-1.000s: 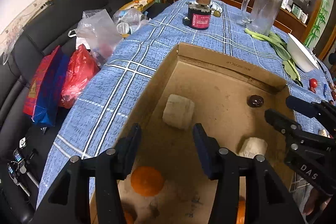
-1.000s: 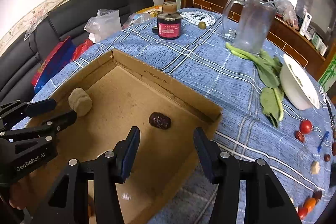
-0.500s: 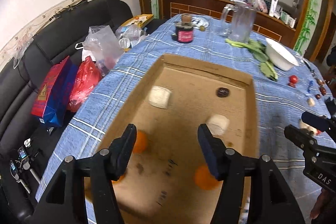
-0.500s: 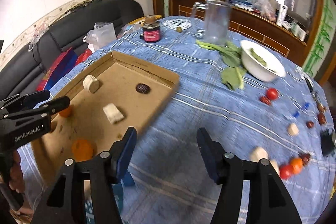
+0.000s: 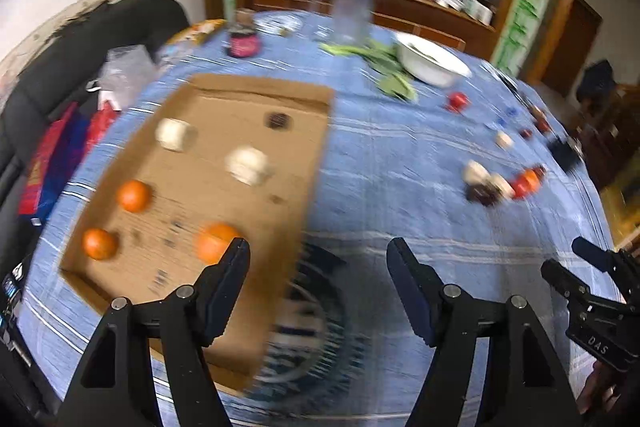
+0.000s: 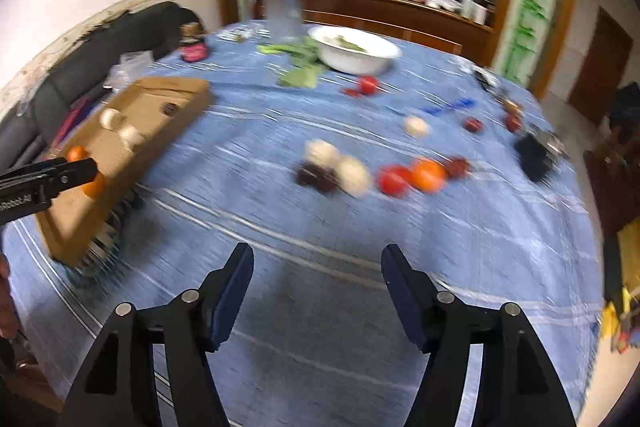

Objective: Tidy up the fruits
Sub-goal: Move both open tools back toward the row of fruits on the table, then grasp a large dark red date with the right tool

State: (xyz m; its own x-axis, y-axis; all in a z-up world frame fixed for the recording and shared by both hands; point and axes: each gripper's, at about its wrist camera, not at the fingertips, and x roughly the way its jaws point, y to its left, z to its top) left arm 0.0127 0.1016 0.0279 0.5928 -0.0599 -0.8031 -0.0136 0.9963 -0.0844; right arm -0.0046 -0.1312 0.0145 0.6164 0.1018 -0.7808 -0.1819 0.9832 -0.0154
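Note:
A shallow cardboard box (image 5: pixel 304 99) lies on the blue checked tablecloth and holds three oranges (image 5: pixel 134 195), two pale lumps (image 5: pixel 248 163) and a dark date (image 5: pixel 277 120). My left gripper (image 5: pixel 318 267) is open and empty, above the box's right edge. My right gripper (image 6: pixel 317 271) is open and empty over bare cloth. Ahead of it lies a loose row: a dark fruit (image 6: pixel 316 175), pale lumps (image 6: pixel 354 177), a red tomato (image 6: pixel 394 180) and an orange (image 6: pixel 429 174). The box also shows at the left of the right wrist view (image 6: pixel 192 87). Both views are motion-blurred.
A white bowl (image 6: pixel 354 47), green leaves (image 6: pixel 300 75), a glass jug (image 6: pixel 283 13) and a jar (image 5: pixel 243 43) stand at the table's far side. More small fruits (image 6: pixel 368 85) lie scattered right. A black sofa with bags (image 5: pixel 60 147) is left of the table.
Both grippers have pulled back, risen and swung right, away from the box. More of the table and the loose fruit row has come into view. Both stay open and empty.

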